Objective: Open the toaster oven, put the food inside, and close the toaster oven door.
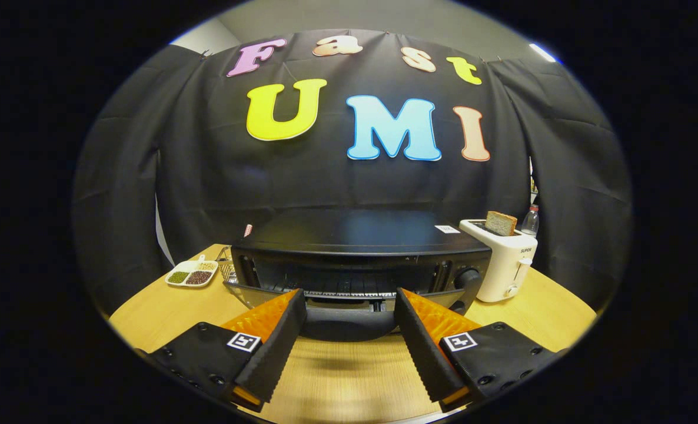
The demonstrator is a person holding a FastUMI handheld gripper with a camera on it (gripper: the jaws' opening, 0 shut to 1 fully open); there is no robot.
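The hand-held gripper (350, 306) sits with fingers spread apart, gripping nothing; dead ahead at 12 o'clock the toaster oven (358, 259) has its door (349, 321) hanging partly open, likely midway through opening; the toast (500, 223) waits in the white toaster (502, 259) at 2 o'clock on the surface (172, 312).

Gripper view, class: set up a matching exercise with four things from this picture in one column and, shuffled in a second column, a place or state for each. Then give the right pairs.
Things
1. toaster oven door
2. bread slice
3. divided dish
4. gripper

Places or states
A. standing in the slot of the white toaster
B. fingers spread apart, holding nothing
C. dropped open, just ahead of the fingers
D. on the table, beside the oven on the side away from the toaster

Pairs: 1-C, 2-A, 3-D, 4-B
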